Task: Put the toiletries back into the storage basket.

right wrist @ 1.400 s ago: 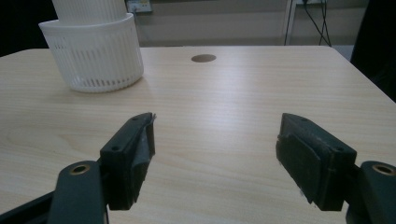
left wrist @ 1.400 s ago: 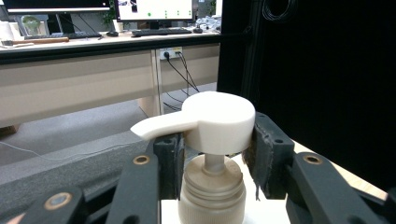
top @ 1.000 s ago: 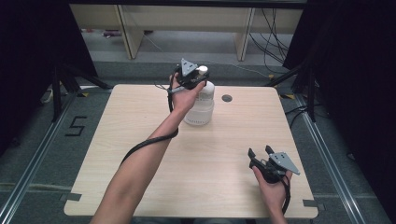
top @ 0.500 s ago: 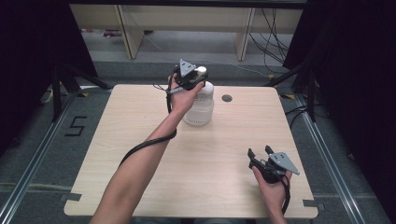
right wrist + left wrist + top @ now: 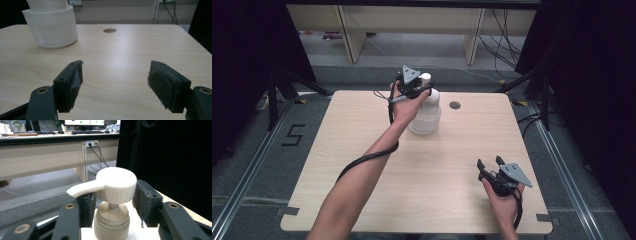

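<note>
A white ribbed pump bottle [image 5: 424, 119] stands at the back middle of the wooden table [image 5: 362, 135]. My left gripper [image 5: 421, 90] is at its top, shut on the pump head [image 5: 116, 185]. One pad sits under the spout's root and the other presses the head's far side. The threaded collar [image 5: 111, 222] shows below, between the jaws. Near the table's front right, my right gripper [image 5: 488, 164] stands open with nothing between its pads [image 5: 72, 80]. It points toward the bottle's base [image 5: 51, 27], which stands well away from it.
A small round hole [image 5: 455, 105] in the tabletop lies just right of the bottle. A cable [image 5: 362, 160] trails along the left forearm. Beyond the back edge are desk legs, floor cables and dark curtains on both sides.
The left gripper has shifted very slightly left and down at the pump head. The right gripper has stayed where it was.
</note>
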The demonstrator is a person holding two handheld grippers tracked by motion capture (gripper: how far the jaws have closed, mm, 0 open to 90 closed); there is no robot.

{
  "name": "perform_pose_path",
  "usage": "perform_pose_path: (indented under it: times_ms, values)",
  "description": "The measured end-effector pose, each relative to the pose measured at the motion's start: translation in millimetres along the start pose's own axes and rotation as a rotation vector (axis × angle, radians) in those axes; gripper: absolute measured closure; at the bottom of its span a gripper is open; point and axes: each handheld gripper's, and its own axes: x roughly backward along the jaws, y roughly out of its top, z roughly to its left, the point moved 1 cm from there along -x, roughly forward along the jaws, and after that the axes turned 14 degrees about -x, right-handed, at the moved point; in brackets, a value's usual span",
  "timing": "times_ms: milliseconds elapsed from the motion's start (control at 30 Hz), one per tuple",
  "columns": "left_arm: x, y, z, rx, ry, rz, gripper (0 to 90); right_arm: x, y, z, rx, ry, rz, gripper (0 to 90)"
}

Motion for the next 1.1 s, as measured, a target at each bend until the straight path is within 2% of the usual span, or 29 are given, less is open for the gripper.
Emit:
perform_pose_path:
  times_ms: [100,300,333,367,467,567,867,933,1000,1033,1100]
  values:
    - [1.5,0.3,-0.6,-0.014,-0.003,0.008,45.4,-0.4,0.0,-0.3,0.001,0.003,-0.004,28.3]
    - [7.6,-1.8,-0.9,-0.014,-0.004,0.011,41.2,0.0,0.2,0.0,-0.006,0.001,0.003,28.3]
    - [8.8,-2.2,-0.8,-0.015,-0.007,0.010,40.6,-0.2,0.3,-0.3,-0.003,0.000,0.002,28.3]
    - [10.5,-2.7,-0.3,-0.015,-0.009,0.014,40.4,-0.5,0.7,-2.2,0.024,-0.006,-0.010,28.3]
    - [14.9,-4.6,0.8,-0.004,-0.018,0.011,40.5,-0.3,0.8,-2.2,0.024,-0.006,-0.011,28.3]
    - [21.0,-6.0,1.5,-0.013,-0.023,0.017,40.3,0.5,1.0,-1.6,0.012,-0.005,-0.001,28.2]
    - [43.0,-17.1,2.8,-0.001,-0.016,0.020,39.7,-0.5,0.8,-2.3,0.021,-0.006,-0.012,28.1]
    - [49.0,-21.0,3.3,0.003,-0.023,0.021,39.5,-0.4,0.3,-0.4,-0.016,0.014,0.005,28.1]
    - [55.1,-24.0,4.4,0.004,-0.029,0.011,39.5,-0.7,0.3,-0.5,-0.016,0.014,0.001,28.1]
    - [58.4,-25.2,5.2,0.004,-0.028,0.009,39.4,-0.9,0.6,-1.9,0.015,-0.001,-0.010,28.1]
    - [64.7,-27.7,7.2,0.006,-0.027,0.002,39.4,-0.9,0.7,-2.0,0.022,-0.006,-0.014,28.1]
